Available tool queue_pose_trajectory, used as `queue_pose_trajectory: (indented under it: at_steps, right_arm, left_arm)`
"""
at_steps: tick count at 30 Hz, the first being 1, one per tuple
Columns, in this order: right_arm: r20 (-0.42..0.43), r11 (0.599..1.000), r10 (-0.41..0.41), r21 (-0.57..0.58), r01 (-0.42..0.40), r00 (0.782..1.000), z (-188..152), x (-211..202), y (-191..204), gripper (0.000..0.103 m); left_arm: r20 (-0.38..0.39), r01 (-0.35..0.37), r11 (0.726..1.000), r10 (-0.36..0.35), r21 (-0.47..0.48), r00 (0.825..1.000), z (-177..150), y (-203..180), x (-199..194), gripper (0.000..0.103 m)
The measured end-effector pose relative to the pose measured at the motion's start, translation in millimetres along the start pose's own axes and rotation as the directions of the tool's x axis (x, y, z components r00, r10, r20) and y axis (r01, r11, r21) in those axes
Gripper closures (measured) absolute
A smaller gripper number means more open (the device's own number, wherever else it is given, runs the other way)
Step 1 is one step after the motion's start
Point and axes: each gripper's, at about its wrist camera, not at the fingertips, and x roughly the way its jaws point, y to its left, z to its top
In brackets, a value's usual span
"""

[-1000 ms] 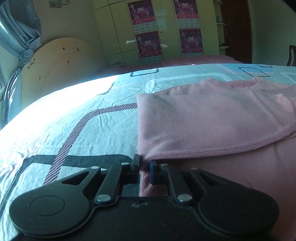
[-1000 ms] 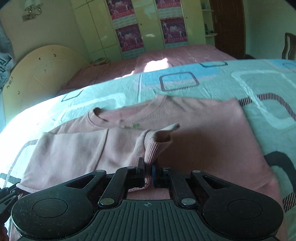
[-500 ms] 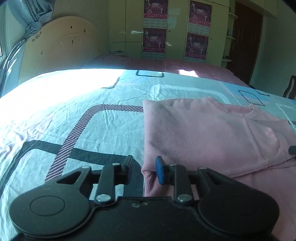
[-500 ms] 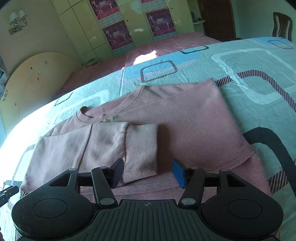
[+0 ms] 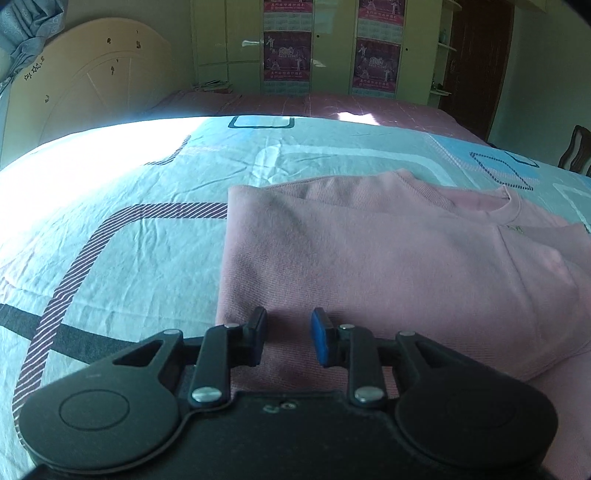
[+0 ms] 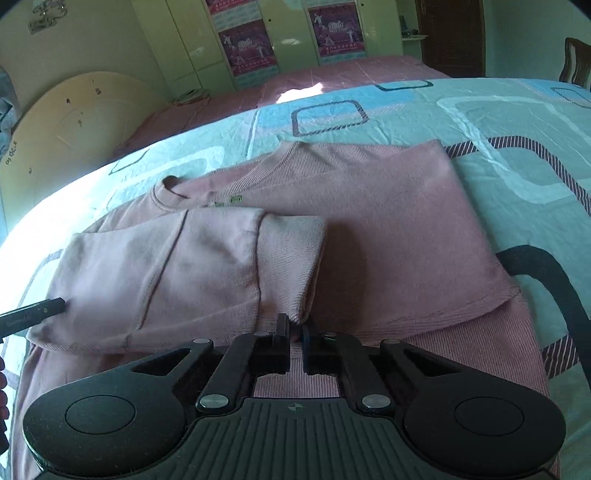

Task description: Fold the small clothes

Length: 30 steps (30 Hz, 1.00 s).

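A bedroom in a home.
A bed [image 5: 147,240] under a patterned sheet fills the view, with a rounded headboard [image 5: 92,81], a yellow-green wardrobe [image 5: 332,44] bearing posters [image 5: 288,55], a grey curtain [image 5: 33,29] and a wooden chair [image 6: 576,62].

Patterned bedsheet [image 5: 155,236] is covering the near bed, teal/pale blue w/ dark striped rounded-square outlines. Sunlight is washing out its far-left part. Behind it a pink bedspread [image 5: 325,105] is lying flat. A cream headboard [image 5: 88,77] is leaning at left. Wardrobe doors [image 6: 295,33] are carrying magenta posters [image 6: 245,46]. A dark wooden chair [image 6: 576,62] is showing at the right edge.
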Motion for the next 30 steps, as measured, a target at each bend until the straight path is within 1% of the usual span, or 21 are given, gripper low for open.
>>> queue_pose_trajectory:
  at_steps: [3,5,6,7,8,11,15,16,17,18,19,20,21,23,24,25,27,28,30]
  right_arm:
    - [0.072,1.000,0.004,0.020,-0.005,0.997,7.3,-14.6,-5.5,0.096]
    - [0.101,1.000,-0.006,0.018,0.005,0.995,15.1,-16.3,-5.4,0.081]
    - [0.109,1.000,-0.012,0.018,0.010,0.994,20.0,-14.2,-5.3,0.059]
    - [0.123,1.000,-0.022,0.021,0.020,0.992,24.5,-11.8,-4.9,0.046]
    - [0.135,0.999,-0.030,0.020,0.028,0.990,29.2,-8.8,-4.2,0.046]
    - [0.103,0.999,-0.045,0.015,0.044,0.994,42.0,11.9,-2.4,0.046]
    - [0.054,0.997,-0.057,0.046,0.055,0.997,48.2,41.7,-5.9,0.047]
    - [0.050,0.997,-0.056,0.053,0.053,0.997,48.7,45.4,-5.6,0.061]
    - [0.047,0.998,-0.045,0.049,0.043,0.998,48.9,47.8,-3.8,0.070]
    - [0.043,0.999,-0.037,0.038,0.035,0.998,49.6,49.3,-0.8,0.087]
    - [0.038,0.999,-0.028,0.019,0.027,0.999,49.4,50.5,4.3,0.095]
    - [0.038,1.000,-0.029,-0.003,0.029,0.999,49.5,50.9,8.6,0.095]
    - [0.053,0.998,-0.046,-0.039,0.048,0.998,49.2,49.7,14.1,0.096]
    - [0.099,0.986,-0.124,-0.100,0.134,0.987,47.7,49.8,18.1,0.096]
    - [0.083,0.982,-0.150,-0.100,0.158,0.985,46.9,55.5,14.4,0.096]
    - [0.072,0.986,-0.139,-0.084,0.145,0.988,45.9,58.4,10.1,0.096]
    - [0.073,0.983,-0.139,-0.113,0.146,0.988,46.7,55.8,11.9,0.096]
    - [0.083,0.982,-0.143,-0.113,0.151,0.986,47.6,50.9,12.0,0.096]
    - [0.113,0.988,-0.129,-0.075,0.138,0.985,49.4,37.8,8.6,0.096]
  left_arm:
    - [0.013,0.012,1.000,-0.012,-0.017,1.000,10.0,2.9,-3.5,0.076]
    - [0.027,0.011,1.000,-0.010,-0.026,1.000,20.6,4.2,-0.6,0.074]
    - [0.028,0.007,0.999,-0.006,-0.033,1.000,26.2,5.0,2.8,0.074]
    - [0.031,0.005,0.999,-0.003,-0.048,1.000,32.0,6.4,6.6,0.073]
    - [0.035,0.003,0.998,-0.001,-0.065,0.999,37.3,8.3,10.8,0.073]
    - [0.037,-0.013,0.995,0.017,-0.095,0.999,50.1,12.5,26.3,0.073]
    - [0.028,-0.035,0.992,0.039,-0.118,0.999,60.1,17.2,47.2,0.073]
    - [0.022,-0.039,0.992,0.041,-0.119,0.999,60.7,18.4,51.7,0.073]
    - [0.015,-0.045,0.992,0.048,-0.119,0.999,60.0,19.3,56.4,0.074]
    - [0.013,-0.049,0.992,0.051,-0.118,0.999,58.8,19.8,59.8,0.073]
    - [0.017,-0.054,0.992,0.056,-0.117,0.998,57.4,20.0,62.0,0.073]
    - [0.025,-0.061,0.992,0.064,-0.110,0.998,56.1,19.5,62.9,0.072]
    - [0.031,-0.066,0.992,0.070,-0.104,0.997,55.3,18.7,63.4,0.072]
    - [0.043,-0.069,0.991,0.075,-0.111,0.996,53.7,19.4,64.4,0.071]
    - [0.047,-0.072,0.991,0.077,-0.112,0.996,52.9,19.7,64.5,0.071]
    - [0.049,-0.074,0.992,0.080,-0.106,0.996,52.8,19.1,63.8,0.071]
    - [0.043,-0.081,0.991,0.086,-0.102,0.995,53.9,18.2,61.2,0.072]
    - [0.041,-0.084,0.991,0.088,-0.105,0.995,54.5,18.4,57.3,0.072]
    - [0.060,-0.087,0.991,0.094,-0.104,0.994,53.3,17.4,44.6,0.074]
